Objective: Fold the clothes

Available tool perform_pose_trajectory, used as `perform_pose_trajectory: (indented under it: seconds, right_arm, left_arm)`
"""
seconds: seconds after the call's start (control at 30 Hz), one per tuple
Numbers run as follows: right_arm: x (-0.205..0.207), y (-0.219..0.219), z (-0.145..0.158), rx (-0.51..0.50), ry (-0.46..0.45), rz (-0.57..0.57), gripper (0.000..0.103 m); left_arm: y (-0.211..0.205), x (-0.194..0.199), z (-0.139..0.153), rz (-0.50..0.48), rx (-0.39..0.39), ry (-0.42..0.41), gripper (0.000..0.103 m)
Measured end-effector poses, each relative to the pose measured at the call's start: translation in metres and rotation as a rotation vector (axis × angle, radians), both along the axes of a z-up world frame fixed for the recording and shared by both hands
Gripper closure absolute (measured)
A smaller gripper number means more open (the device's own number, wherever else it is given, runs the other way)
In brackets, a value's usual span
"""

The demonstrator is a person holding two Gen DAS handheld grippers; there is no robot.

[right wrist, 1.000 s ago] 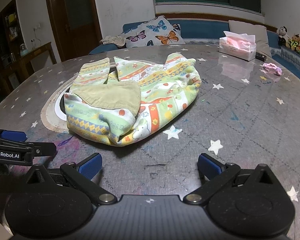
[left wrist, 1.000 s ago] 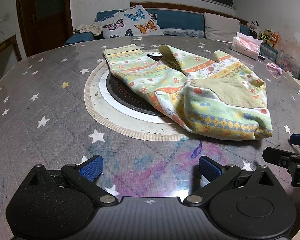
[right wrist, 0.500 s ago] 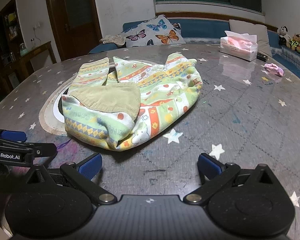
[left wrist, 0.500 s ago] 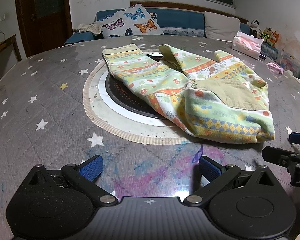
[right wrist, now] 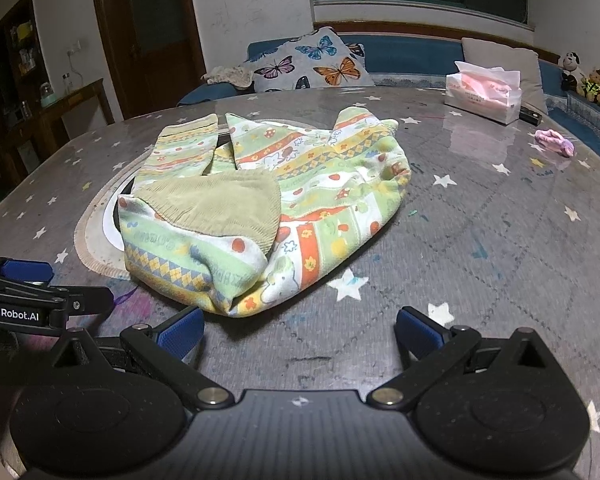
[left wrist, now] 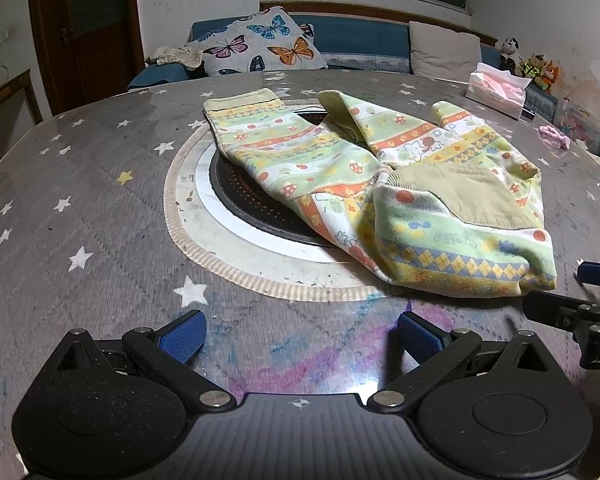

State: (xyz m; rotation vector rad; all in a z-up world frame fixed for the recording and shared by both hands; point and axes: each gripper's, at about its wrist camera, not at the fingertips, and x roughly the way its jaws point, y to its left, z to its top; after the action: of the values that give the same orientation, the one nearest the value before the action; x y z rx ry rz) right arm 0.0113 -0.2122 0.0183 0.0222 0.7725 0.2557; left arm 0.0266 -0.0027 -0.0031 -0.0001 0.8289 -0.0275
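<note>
Patterned trousers (left wrist: 380,184) rumpled at mid-desk (left wrist: 80,208), waistband turned over; soft, light, limp, probably best pinched at waistband corners or cuffs; left claw (left wrist: 300,334) and right claw (right wrist: 300,330) both wide, empty.

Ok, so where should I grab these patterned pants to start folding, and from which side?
Probably the waistband end of the patterned pants, the bunched corner nearest both open tools. Come in low from the near table edge: the olive waistband is flipped over there, giving a raised lip, while the legs lie flat farther away.
</note>
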Motion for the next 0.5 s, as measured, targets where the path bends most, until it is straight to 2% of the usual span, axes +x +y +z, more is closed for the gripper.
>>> perform_pose_trajectory:
  seconds: [0.2,0.5]
  right_arm:
    - [0.007,-0.002,0.004,-0.006,-0.008,-0.002,0.000]
    - [0.029,-0.011,0.019,0.029,-0.017,0.003,0.000]
  left_arm:
    - [0.005,0.006,0.002,0.009,0.005,-0.005,0.000]
    - [0.018,0.023,0.021,0.023,0.014,-0.058,0.000]
